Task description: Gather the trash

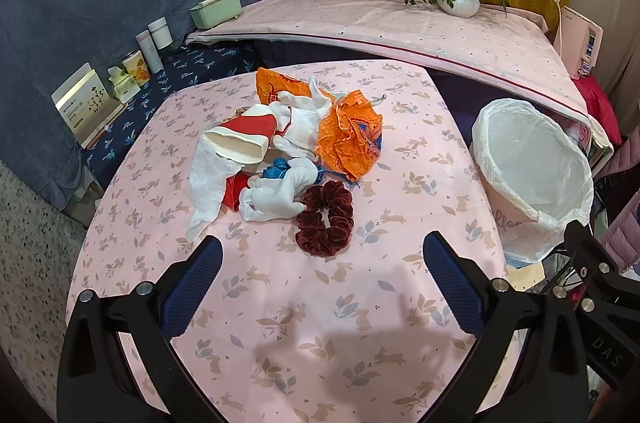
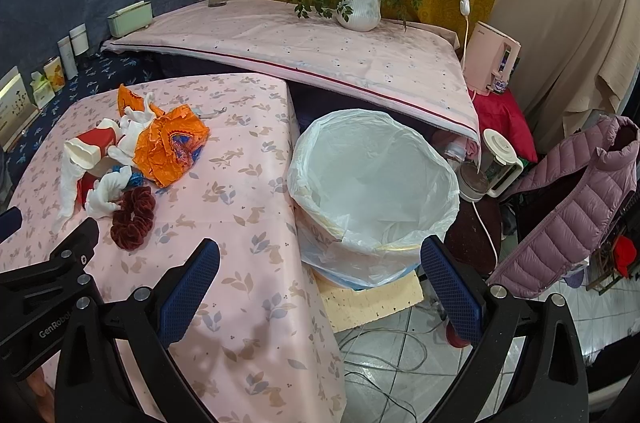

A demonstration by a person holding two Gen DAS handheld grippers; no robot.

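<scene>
Both tools are hanging spread and empty: the left gripper (image 1: 322, 287) is hovering over bare pink rabbit-print tablecloth (image 1: 280, 323) just short of the pile, and the right gripper (image 2: 320, 287) is straddling the table edge before the round bin lined with a white plastic bag (image 2: 374, 183), which is standing just beside the table with nothing visible inside. The trash is lying heaped mid-table: a crumpled orange foil wrapper (image 1: 348, 139), a squashed red-and-white paper cup (image 1: 244, 139), white cloth gloves (image 1: 276, 195) and a blue ribbon (image 1: 276, 171), with a dark red velvet scrunchie (image 1: 326, 219) touching the near glove. Because the pieces are overlapping, a pinch is risking dragging a neighbour along or dropping it short of the bin; the loose liner could also be snagging. What is lying under the heap is staying hidden, and which items count as trash is hard to judge.
</scene>
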